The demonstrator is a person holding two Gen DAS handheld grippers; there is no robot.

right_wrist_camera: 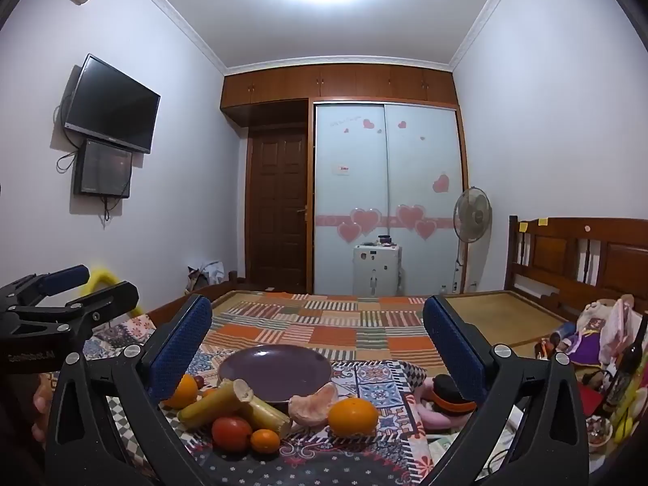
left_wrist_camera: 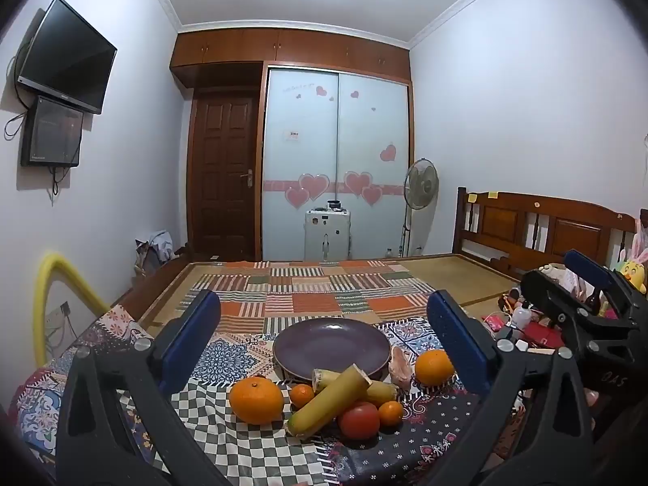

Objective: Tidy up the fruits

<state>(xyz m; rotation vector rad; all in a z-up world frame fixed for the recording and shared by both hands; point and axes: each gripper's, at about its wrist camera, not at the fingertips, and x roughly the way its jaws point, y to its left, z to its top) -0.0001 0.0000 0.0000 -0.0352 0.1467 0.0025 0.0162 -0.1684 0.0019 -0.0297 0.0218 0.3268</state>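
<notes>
An empty purple plate [left_wrist_camera: 331, 344] [right_wrist_camera: 275, 369] sits on the patterned cloth. In front of it lie two yellow cane pieces [left_wrist_camera: 329, 401] [right_wrist_camera: 214, 404], a red tomato [left_wrist_camera: 359, 420] [right_wrist_camera: 231, 433], two large oranges [left_wrist_camera: 256, 400] [left_wrist_camera: 434, 367] [right_wrist_camera: 353, 416], small oranges [left_wrist_camera: 301, 395] [right_wrist_camera: 265, 440] and a peeled citrus piece [left_wrist_camera: 401, 364] [right_wrist_camera: 314, 405]. My left gripper [left_wrist_camera: 324, 336] is open and empty, hovering before the fruit. My right gripper [right_wrist_camera: 318, 344] is open and empty, a little to the right of it.
The fruit lies on a bed with patchwork covers [left_wrist_camera: 308, 295]. Toys, bottles and clutter [right_wrist_camera: 599, 348] crowd the right side by the wooden headboard [left_wrist_camera: 542, 231]. A pink and black toy [right_wrist_camera: 443, 399] lies right of the fruit. A yellow tube [left_wrist_camera: 52, 283] is at left.
</notes>
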